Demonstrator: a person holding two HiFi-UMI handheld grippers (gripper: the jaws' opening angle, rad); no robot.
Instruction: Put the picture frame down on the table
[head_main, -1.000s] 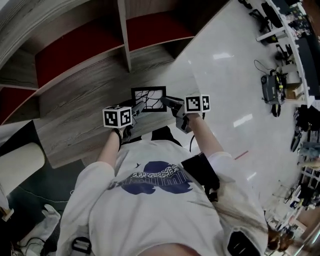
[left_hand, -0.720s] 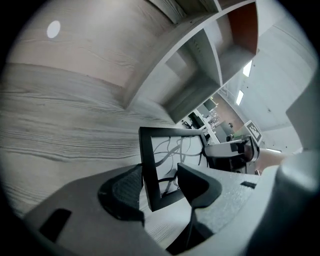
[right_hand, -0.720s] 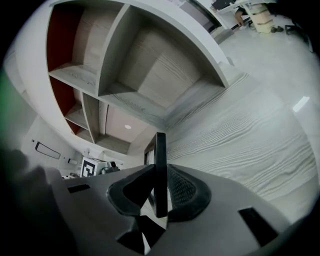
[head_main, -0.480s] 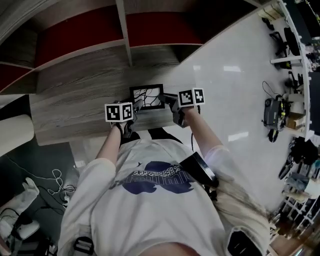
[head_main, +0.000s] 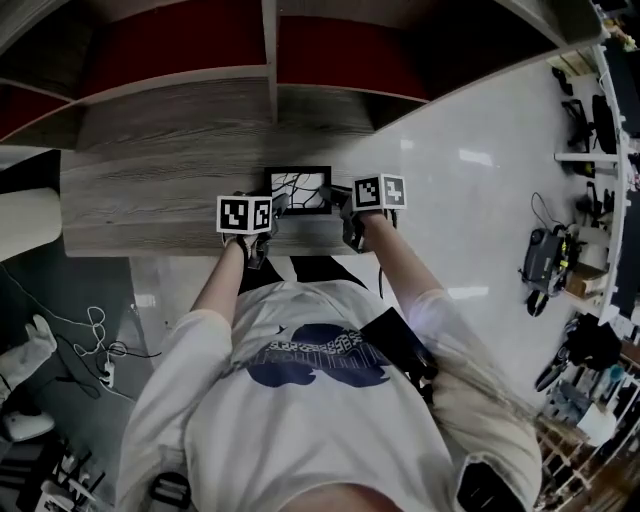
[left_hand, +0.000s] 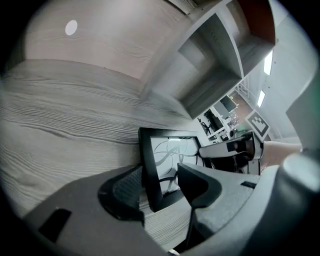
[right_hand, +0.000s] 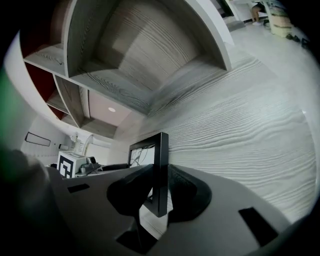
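The picture frame (head_main: 298, 190), black with a white branch-line print, stands low over the grey wood-grain table (head_main: 150, 200) near its front edge. My right gripper (head_main: 342, 203) is shut on the frame's right edge; in the right gripper view both pads press the black bar (right_hand: 161, 165). My left gripper (head_main: 272, 208) straddles the frame's left edge (left_hand: 150, 170). Its left pad (left_hand: 122, 187) touches the back, while the other jaw stands apart from the glass, so it is open. Whether the frame's lower edge touches the table is hidden.
Cubby shelves with dark red backs (head_main: 330, 50) rise behind the table. Pale glossy floor (head_main: 480, 200) lies to the right, with equipment along the far right edge (head_main: 545, 265). Cables (head_main: 95, 340) lie on the dark floor at left.
Both grippers and the frame have shifted along the table and sit closer to its front edge. The frame stays between the two grippers throughout.
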